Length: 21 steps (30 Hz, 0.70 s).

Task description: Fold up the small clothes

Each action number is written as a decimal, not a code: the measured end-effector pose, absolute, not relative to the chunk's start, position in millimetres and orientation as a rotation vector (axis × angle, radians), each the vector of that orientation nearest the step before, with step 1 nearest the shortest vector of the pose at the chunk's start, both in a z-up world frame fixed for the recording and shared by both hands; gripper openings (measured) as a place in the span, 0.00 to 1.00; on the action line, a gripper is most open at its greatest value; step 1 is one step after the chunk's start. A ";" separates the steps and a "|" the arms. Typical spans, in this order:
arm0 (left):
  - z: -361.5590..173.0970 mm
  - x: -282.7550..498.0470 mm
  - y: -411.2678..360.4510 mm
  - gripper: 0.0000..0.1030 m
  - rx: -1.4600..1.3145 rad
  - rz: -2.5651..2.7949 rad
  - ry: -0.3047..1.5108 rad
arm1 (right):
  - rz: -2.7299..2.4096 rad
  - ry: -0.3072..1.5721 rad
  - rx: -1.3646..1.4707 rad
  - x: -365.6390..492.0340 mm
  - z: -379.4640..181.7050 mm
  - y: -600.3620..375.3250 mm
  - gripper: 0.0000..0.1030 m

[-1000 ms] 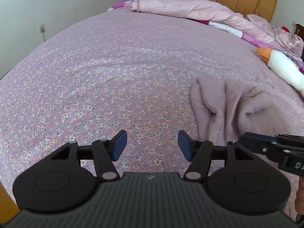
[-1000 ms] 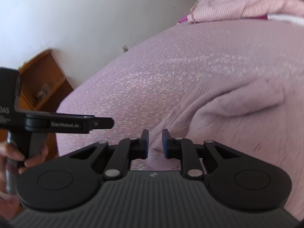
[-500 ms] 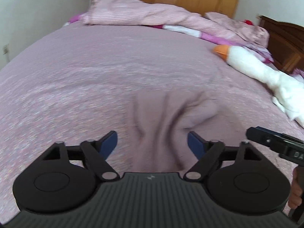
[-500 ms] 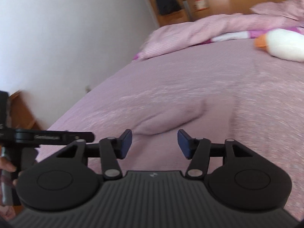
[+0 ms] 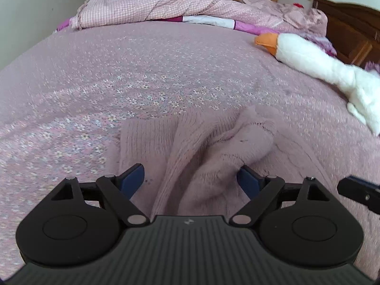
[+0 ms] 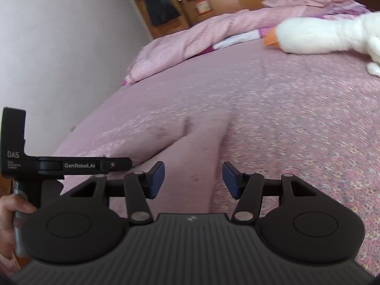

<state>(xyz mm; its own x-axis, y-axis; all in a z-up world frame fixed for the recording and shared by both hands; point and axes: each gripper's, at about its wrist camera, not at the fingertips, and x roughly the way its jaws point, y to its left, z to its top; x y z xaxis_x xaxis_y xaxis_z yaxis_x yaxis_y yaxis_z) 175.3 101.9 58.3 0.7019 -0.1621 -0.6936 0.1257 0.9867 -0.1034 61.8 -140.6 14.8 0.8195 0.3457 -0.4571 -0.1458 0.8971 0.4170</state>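
Observation:
A rumpled pale mauve knitted sweater [image 5: 213, 147] lies on the floral pink bedspread [image 5: 142, 71]. My left gripper [image 5: 190, 180] hangs just over its near part, blue pads wide apart and open, with folds of knit between them but not pinched. In the right wrist view the same sweater [image 6: 190, 147] runs forward from under my right gripper [image 6: 193, 178], which is open with cloth below the gap. The left gripper [image 6: 114, 165] shows side-on at the left of that view, with a hand [image 6: 9, 211] on its handle. The right gripper's tip [image 5: 356, 192] pokes in at the right edge of the left wrist view.
A white plush goose [image 5: 315, 64] with an orange beak lies to the right on the bed. A bunched pink checked duvet [image 5: 154, 4] runs along the far side. A dark wooden headboard [image 5: 351, 28] stands at far right; a white wall [image 6: 59, 47] borders the left.
The left gripper swung from bare bedspread to over the sweater and spread its jaws wider. The right gripper went from shut to open and turned toward the goose.

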 end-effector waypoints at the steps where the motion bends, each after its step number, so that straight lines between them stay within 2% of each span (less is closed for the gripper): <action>1: 55.3 178.4 103.4 0.83 -0.069 -0.164 0.771 | 0.247 0.553 0.389 63.0 12.4 -143.7 0.55; 2: 52.0 180.9 105.0 0.73 -0.086 -0.166 0.765 | 0.227 0.555 0.397 64.7 9.7 -146.3 0.55; 3: 49.1 183.0 106.6 0.54 -0.107 -0.170 0.761 | 0.205 0.561 0.404 67.0 6.5 -149.1 0.55; 4: 47.2 184.4 109.0 0.42 -0.125 -0.178 0.762 | 0.194 0.566 0.410 69.0 3.5 -151.6 0.56; 5: 45.6 186.4 111.9 0.22 -0.144 -0.178 0.765 | 0.187 0.574 0.417 71.2 -0.1 -153.4 0.56; 7: 48.2 188.1 117.1 0.19 -0.180 -0.182 0.760 | 0.183 0.596 0.432 75.9 -7.1 -154.7 0.56; 13: 86.5 182.2 153.7 0.18 -0.234 -0.128 0.690 | 0.259 0.611 0.439 79.3 -7.4 -141.7 0.55; 16: 73.0 197.4 170.9 0.19 -0.217 -0.092 0.782 | 0.374 0.598 0.404 78.4 2.3 -124.4 0.55; 17: 62.3 202.2 175.9 0.24 -0.232 -0.084 0.827 | 0.409 0.602 0.374 78.4 4.4 -115.1 0.55; 18: 54.8 203.5 179.4 0.38 -0.241 -0.073 0.845 | 0.429 0.610 0.336 78.2 5.2 -104.5 0.55; 19: 49.5 202.1 183.5 0.47 -0.247 -0.055 0.840 | 0.428 0.611 0.291 76.4 6.0 -93.8 0.55; 20: 47.0 199.5 187.5 0.61 -0.252 -0.021 0.829 | 0.411 0.607 0.237 75.4 5.2 -83.4 0.55; 21: 46.6 197.6 191.4 0.65 -0.261 -0.003 0.821 | 0.399 0.604 0.200 74.6 4.3 -76.8 0.55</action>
